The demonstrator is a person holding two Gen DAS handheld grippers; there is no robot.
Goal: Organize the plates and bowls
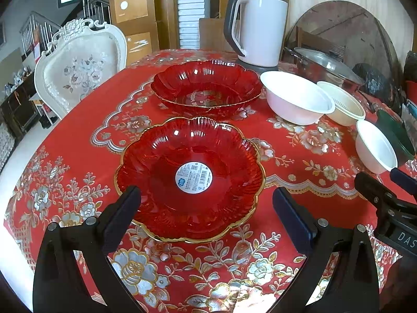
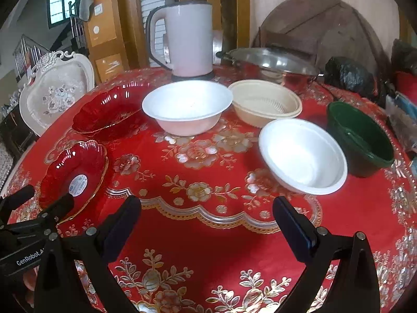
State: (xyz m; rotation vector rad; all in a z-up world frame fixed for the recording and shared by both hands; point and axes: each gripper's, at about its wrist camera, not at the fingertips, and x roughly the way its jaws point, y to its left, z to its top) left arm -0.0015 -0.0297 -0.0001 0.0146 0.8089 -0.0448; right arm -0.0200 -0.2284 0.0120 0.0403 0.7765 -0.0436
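Note:
A red scalloped plate with a white sticker (image 1: 190, 177) lies just in front of my left gripper (image 1: 206, 203), which is open and empty. A larger red plate (image 1: 206, 86) sits behind it. My right gripper (image 2: 207, 215) is open and empty over bare cloth. Ahead of it stand a small white bowl (image 2: 302, 156), a big white bowl (image 2: 186, 107), a cream strainer bowl (image 2: 265, 107) and a green bowl (image 2: 359, 138). Both red plates show at the left of the right wrist view, the small one (image 2: 73, 174) and the large one (image 2: 109, 112).
A pink-white kettle (image 2: 190, 41) and a lidded steel pot (image 2: 271, 62) stand at the back of the round table with its red floral cloth (image 2: 208, 247). A white ornate chair (image 1: 80, 65) stands beyond the table's left edge. Dark bags (image 2: 349, 75) lie at the back right.

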